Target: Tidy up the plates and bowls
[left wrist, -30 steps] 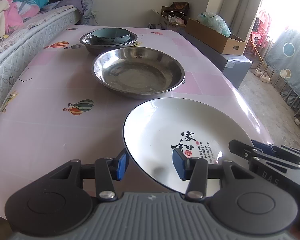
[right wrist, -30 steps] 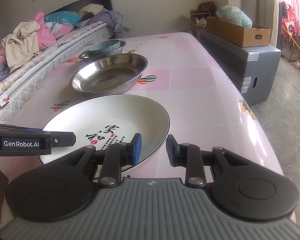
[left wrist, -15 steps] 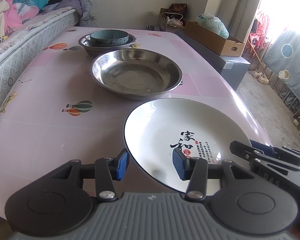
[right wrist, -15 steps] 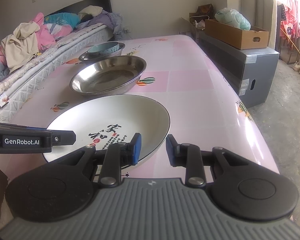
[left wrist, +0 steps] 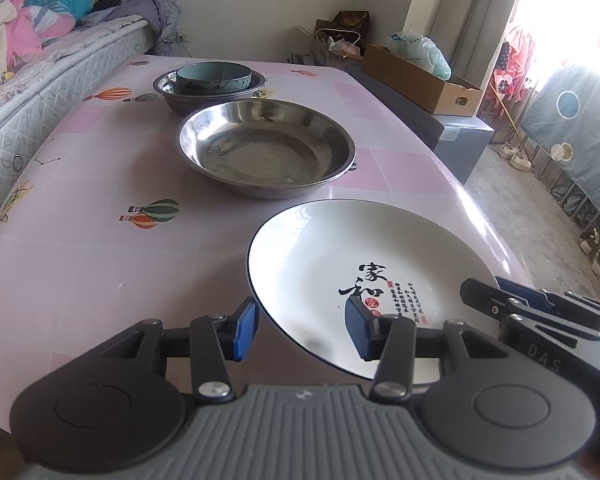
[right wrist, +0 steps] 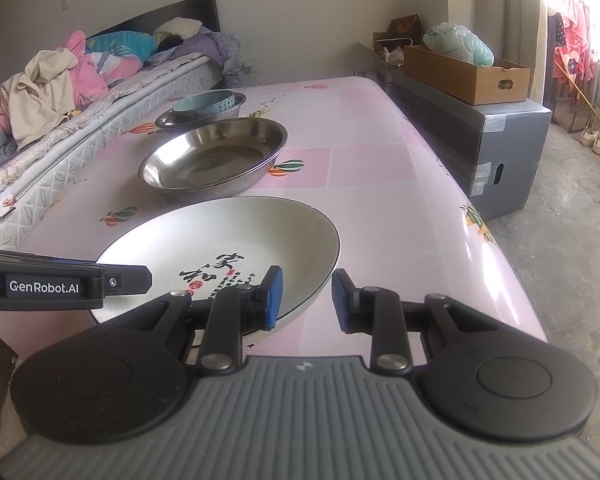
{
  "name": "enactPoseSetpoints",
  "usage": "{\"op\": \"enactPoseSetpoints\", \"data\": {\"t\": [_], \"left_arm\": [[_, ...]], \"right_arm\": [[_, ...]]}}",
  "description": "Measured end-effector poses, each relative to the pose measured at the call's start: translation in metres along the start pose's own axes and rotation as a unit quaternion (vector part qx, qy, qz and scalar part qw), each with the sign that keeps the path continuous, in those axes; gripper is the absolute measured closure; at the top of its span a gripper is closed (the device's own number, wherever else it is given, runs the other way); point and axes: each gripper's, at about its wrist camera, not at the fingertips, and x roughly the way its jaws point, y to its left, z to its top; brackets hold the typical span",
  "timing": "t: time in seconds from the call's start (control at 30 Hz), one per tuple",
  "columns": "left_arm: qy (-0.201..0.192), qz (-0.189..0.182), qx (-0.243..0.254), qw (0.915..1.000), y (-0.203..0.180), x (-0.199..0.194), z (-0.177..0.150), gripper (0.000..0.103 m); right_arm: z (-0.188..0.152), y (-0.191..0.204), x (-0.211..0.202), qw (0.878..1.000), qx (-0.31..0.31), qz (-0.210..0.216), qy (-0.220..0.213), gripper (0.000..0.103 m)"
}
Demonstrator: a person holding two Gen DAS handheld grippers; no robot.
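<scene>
A white plate (left wrist: 364, 264) with black calligraphy lies at the near edge of the pink table (left wrist: 80, 200); it also shows in the right wrist view (right wrist: 228, 240). My left gripper (left wrist: 300, 330) is open, its jaws straddling the plate's near left rim. My right gripper (right wrist: 306, 298) is open, straddling the plate's near right rim. Behind the plate sits a wide steel bowl (left wrist: 266, 148), which the right wrist view also shows (right wrist: 216, 158). Further back a teal bowl (left wrist: 214, 77) rests inside a smaller steel bowl (left wrist: 168, 88).
A mattress (left wrist: 28, 92) with heaped clothes runs along the table's left side. A grey cabinet (right wrist: 480, 140) with a cardboard box (right wrist: 464, 72) stands to the right, beyond the table edge. The floor drops away on the right.
Both wrist views have tilted slightly, so the far bowls sit a little lower in frame. Both grippers stay open at the plate's rim, and the plate has not moved.
</scene>
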Motion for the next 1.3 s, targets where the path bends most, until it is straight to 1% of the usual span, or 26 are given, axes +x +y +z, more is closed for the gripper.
{"op": "enactPoseSetpoints", "data": {"t": [0.2,0.23,0.27,0.3,0.33,0.4,0.43,0.47,0.53,0.57,0.6,0.63,0.7,0.77,0.83,0.9,0.93,1.07,1.2,1.3], "left_arm": [[-0.017,-0.003,0.005,0.9998,-0.002,-0.006,0.001,0.055],[-0.02,-0.007,0.006,0.9997,-0.002,-0.006,0.001,0.057],[-0.018,-0.017,0.006,0.9997,-0.003,-0.006,0.0,0.06],[-0.014,-0.024,0.005,0.9996,-0.004,-0.004,0.0,0.061],[-0.012,-0.031,0.009,0.9994,-0.006,-0.002,-0.001,0.064],[-0.007,-0.034,0.008,0.9994,-0.005,0.005,-0.003,0.065],[-0.002,-0.028,0.005,0.9996,-0.004,0.009,-0.004,0.066],[0.0,-0.025,0.003,0.9997,-0.002,0.013,-0.004,0.067],[-0.005,-0.023,0.008,0.9997,0.001,0.017,-0.005,0.067],[-0.001,-0.017,0.012,0.9998,0.001,0.02,-0.004,0.068],[0.0,-0.017,0.01,0.9998,0.002,0.022,-0.003,0.068],[0.0,-0.019,0.007,0.9998,0.004,0.022,-0.001,0.068],[0.0,-0.019,0.007,0.9998,0.006,0.024,0.001,0.068],[-0.001,-0.017,0.01,0.9998,0.005,0.025,0.003,0.068],[-0.003,-0.017,0.009,0.9998,0.006,0.027,0.006,0.068],[-0.004,-0.016,0.01,0.9998,0.008,0.03,0.01,0.064],[-0.002,-0.015,0.011,0.9998,0.009,0.032,0.012,0.062],[0.012,-0.012,0.005,0.9998,0.013,0.044,0.019,0.061],[0.028,-0.023,-0.02,0.9991,0.023,0.053,0.022,0.062],[0.027,-0.03,-0.021,0.9989,0.026,0.056,0.025,0.064]], "right_arm": [[0.0,0.003,-0.005,1.0,-0.012,-0.006,-0.012,0.076],[0.0,0.003,-0.006,1.0,-0.014,-0.006,-0.014,0.076],[0.0,0.004,-0.006,1.0,-0.017,0.005,-0.017,0.084],[0.0,0.005,-0.007,0.999,-0.014,0.029,-0.017,0.086],[0.0,0.01,-0.007,0.999,-0.013,0.042,-0.019,0.086],[0.0,0.027,-0.005,0.998,-0.057,0.018,-0.03,0.086],[-0.001,0.029,-0.003,0.997,-0.064,0.011,-0.039,0.086],[0.0,0.027,0.002,0.998,-0.053,0.015,-0.038,0.086],[-0.001,0.019,0.015,0.999,-0.029,0.023,-0.019,0.086],[-0.004,0.018,0.024,0.999,-0.036,0.016,-0.016,0.086],[-0.006,0.017,0.031,0.999,-0.047,0.003,-0.006,0.086],[-0.006,0.014,0.037,0.999,-0.045,-0.002,0.0,0.086],[-0.004,0.007,0.038,1.0,-0.03,0.008,0.0,0.086],[0.001,0.0,0.033,0.999,-0.018,0.022,-0.017,0.085],[0.008,-0.013,0.023,0.998,0.014,0.044,-0.041,0.085],[0.013,-0.026,0.019,0.996,0.038,0.051,-0.057,0.076],[0.015,-0.033,0.02,0.996,0.047,0.049,-0.059,0.075],[0.013,-0.059,0.038,0.994,0.091,0.047,-0.032,0.071],[0.008,-0.082,0.054,0.986,0.147,0.072,-0.013,0.071],[0.003,-0.093,0.065,0.98,0.173,0.096,0.001,0.071]]}}
